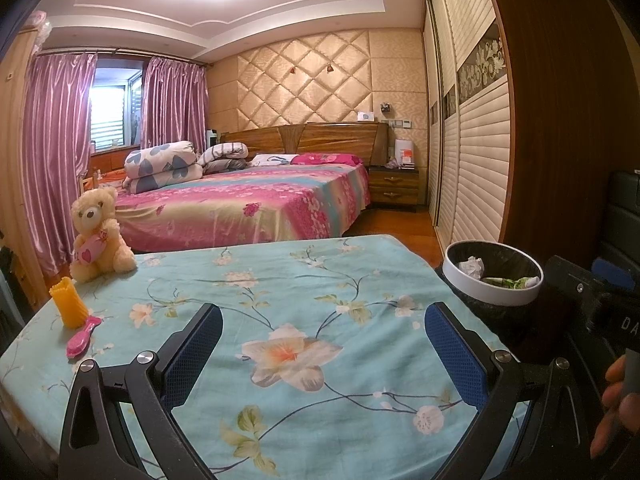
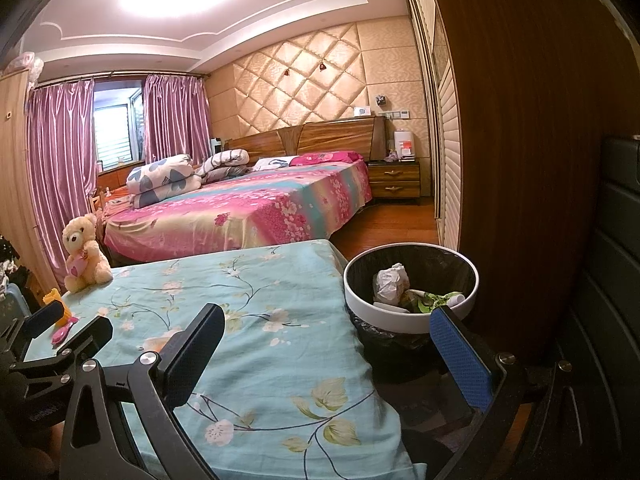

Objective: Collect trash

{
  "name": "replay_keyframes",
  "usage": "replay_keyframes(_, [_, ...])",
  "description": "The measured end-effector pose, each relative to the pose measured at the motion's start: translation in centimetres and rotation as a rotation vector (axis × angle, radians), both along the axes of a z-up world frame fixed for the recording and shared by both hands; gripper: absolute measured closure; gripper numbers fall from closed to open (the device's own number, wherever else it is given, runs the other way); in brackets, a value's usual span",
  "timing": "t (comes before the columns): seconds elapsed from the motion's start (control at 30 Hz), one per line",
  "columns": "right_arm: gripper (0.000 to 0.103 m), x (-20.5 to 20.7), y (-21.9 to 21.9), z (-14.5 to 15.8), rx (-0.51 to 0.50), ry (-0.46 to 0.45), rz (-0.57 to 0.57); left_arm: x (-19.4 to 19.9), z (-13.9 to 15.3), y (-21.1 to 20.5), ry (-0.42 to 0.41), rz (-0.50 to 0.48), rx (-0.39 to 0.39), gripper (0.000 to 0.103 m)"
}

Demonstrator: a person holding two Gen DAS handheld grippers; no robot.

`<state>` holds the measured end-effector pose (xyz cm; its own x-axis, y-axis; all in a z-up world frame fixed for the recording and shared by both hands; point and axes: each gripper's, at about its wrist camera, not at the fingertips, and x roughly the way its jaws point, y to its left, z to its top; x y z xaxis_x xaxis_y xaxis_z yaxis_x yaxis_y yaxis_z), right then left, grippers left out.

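A: Nearest, what are the tongs doing?

B: Left gripper (image 1: 322, 356) and right gripper (image 2: 332, 348) are both spread wide and hold nothing, probably because nothing remains to carry.

A: And the trash?

B: Beside the floral tablecloth (image 1: 280, 292), the crumpled paper (image 2: 391, 282) and green wrapper (image 2: 434, 300) lie inside the waste bin (image 2: 404, 322). Farther left sit a pink brush (image 1: 83, 338), an orange cup (image 1: 69, 300) and a teddy bear (image 1: 100, 234); those look like keepers.

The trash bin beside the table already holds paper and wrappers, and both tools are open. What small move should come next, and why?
Probably pull both tools back and stop: the left tool and right tool hold nothing, the bin has the trash, and I see only a teddy bear, yellow cup and pink brush on the table.
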<state>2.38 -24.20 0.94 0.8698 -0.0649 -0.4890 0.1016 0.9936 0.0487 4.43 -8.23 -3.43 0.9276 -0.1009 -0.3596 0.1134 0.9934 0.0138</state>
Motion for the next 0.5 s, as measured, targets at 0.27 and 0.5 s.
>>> replay_keyframes(0.27, [0.0,-0.06,0.14,0.05,0.001,0.0,0.002,0.02,-0.02,0.01,0.001,0.0,0.002,0.001])
replay_keyframes(0.5, [0.0,0.0,0.29,0.0,0.007,0.006,0.005,0.21,-0.18,0.25,0.008,-0.002,-0.003,0.001])
